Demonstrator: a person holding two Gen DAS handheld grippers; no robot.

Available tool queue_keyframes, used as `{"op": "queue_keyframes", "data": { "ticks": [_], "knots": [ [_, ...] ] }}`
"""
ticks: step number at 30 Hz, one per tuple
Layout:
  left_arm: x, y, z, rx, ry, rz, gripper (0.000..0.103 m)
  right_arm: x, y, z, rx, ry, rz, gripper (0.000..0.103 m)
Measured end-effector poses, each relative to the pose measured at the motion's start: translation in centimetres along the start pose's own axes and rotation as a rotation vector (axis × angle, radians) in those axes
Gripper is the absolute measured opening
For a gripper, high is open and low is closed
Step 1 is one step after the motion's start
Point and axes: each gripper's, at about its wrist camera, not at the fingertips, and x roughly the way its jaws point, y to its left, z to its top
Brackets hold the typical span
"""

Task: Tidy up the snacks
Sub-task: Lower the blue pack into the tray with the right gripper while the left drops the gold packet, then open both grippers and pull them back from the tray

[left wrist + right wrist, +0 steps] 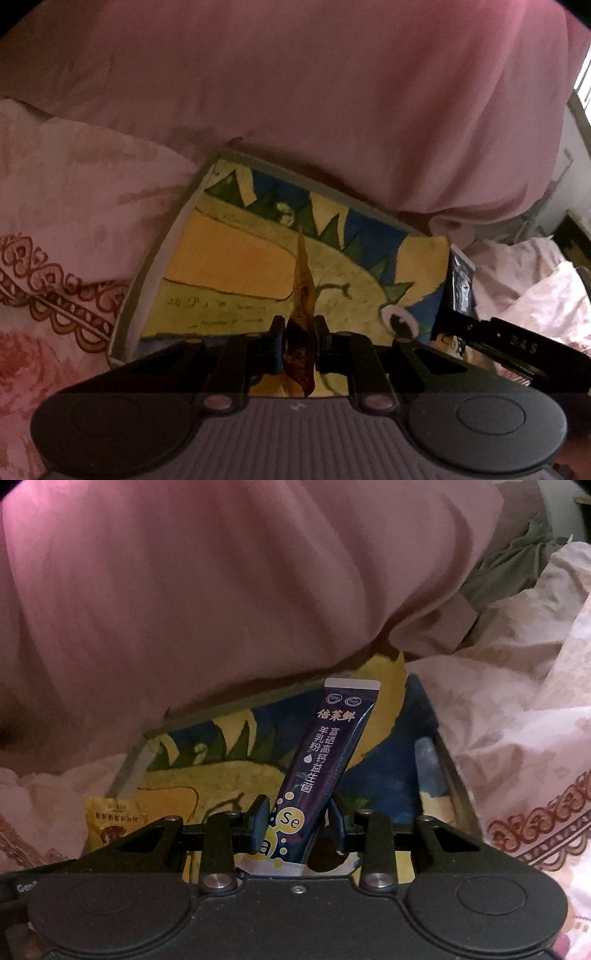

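My left gripper (pixel 299 334) is shut on a thin yellow-brown snack packet (pixel 303 295), seen edge-on, held over a painted board (pixel 236 258) with a grey frame. My right gripper (pixel 297 821) is shut on a dark purple stick sachet (pixel 325 753) with white Chinese text, held over the same painted board (pixel 229 775). The yellow snack packet (pixel 112 821) also shows at the lower left of the right wrist view, with the left gripper's black body below it. The purple sachet's edge (pixel 461 284) and the right gripper's black body (pixel 509 347) show at the right of the left wrist view.
A person's pink garment (pixel 332 92) fills the upper half of both views, just behind the board. Pale floral bedding (pixel 55 221) lies to the left and bedding (pixel 517 720) to the right of the board. Olive cloth (pixel 517 565) sits at the far right.
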Motion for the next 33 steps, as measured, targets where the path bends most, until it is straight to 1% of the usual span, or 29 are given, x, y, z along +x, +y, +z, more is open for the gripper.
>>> {"op": "queue_keyframes", "data": {
  "ticks": [6,10,14,17,18,19,22,23,25,27,28,29,33],
  "knots": [
    [0.2,-0.6,-0.2,0.027,-0.008,0.01,0.017,0.8,1.0,-1.1,-0.068,0.025,-0.002,0.038],
    [0.3,-1.0,-0.5,0.051,-0.001,0.031,0.018,0.9,1.4,-1.4,-0.083,0.052,0.013,0.039],
    [0.3,-0.8,-0.6,0.029,0.022,0.018,0.02,0.7,1.8,-1.4,-0.102,0.054,0.014,0.043],
    [0.3,-0.8,-0.6,0.024,0.032,0.044,0.032,0.3,1.9,-1.3,-0.106,0.053,0.015,0.05],
    [0.2,-0.8,-0.6,0.024,0.031,0.058,0.039,0.1,1.9,-1.3,-0.107,0.051,0.016,0.053],
    [0.0,-0.8,-0.6,0.028,0.025,0.078,0.048,-0.2,1.9,-1.3,-0.11,0.047,0.016,0.054],
    [-0.6,-1.4,-0.5,0.075,-0.003,0.151,0.066,-1.4,2.0,-1.1,-0.122,0.034,0.013,0.061],
    [-0.8,-1.6,-0.5,0.096,-0.01,0.173,0.07,-1.8,2.0,-1.1,-0.128,0.027,0.012,0.064],
    [-1.4,-1.9,-0.5,0.118,-0.026,0.198,0.081,-2.9,2.1,-1.0,-0.14,0.011,0.009,0.071],
    [-2.1,-1.9,-0.6,0.122,-0.041,0.205,0.089,-4.0,2.1,-1.0,-0.151,-0.006,0.009,0.08],
    [-2.5,-1.9,-0.7,0.12,-0.048,0.204,0.09,-4.7,2.1,-1.0,-0.158,-0.016,0.009,0.082],
    [-3.0,-1.9,-0.7,0.116,-0.054,0.203,0.091,-5.5,2.1,-1.0,-0.166,-0.03,0.009,0.087],
    [-5.3,-1.8,-1.0,0.107,-0.095,0.202,0.1,-8.8,2.5,-1.0,-0.215,-0.103,0.012,0.1]
  ]
}}
